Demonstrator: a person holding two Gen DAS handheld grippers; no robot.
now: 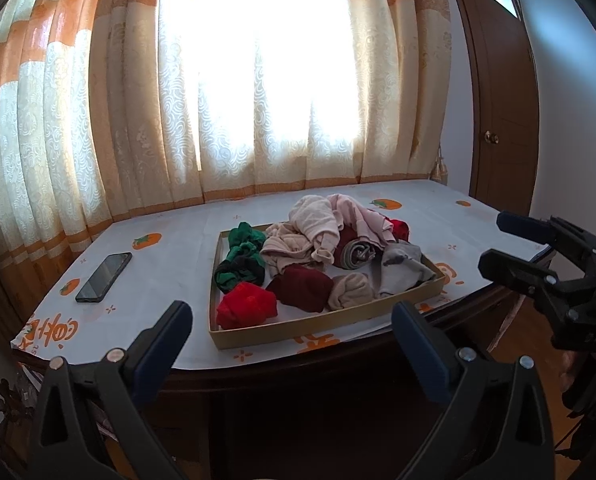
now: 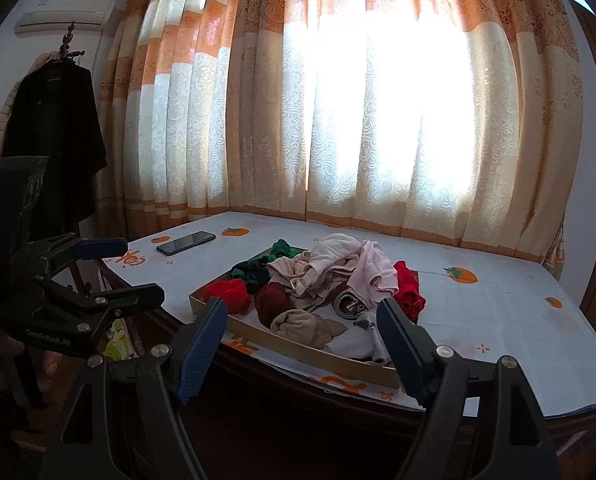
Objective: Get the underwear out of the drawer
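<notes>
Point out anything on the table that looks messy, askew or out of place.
The pale pink and beige garments are heaped loosely in the shallow tray, standing well above its low rim rather than folded flat. The tray sits skewed to the table edge. A phone lies apart on the tablecloth. Nothing looks spilled or damaged.

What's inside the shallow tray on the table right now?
The tray holds bunched clothes: a bright red bundle, a dark red one, green pieces, a beige roll, grey cloth and a pale pink heap. Whatever lies beneath the heap is hidden.
</notes>
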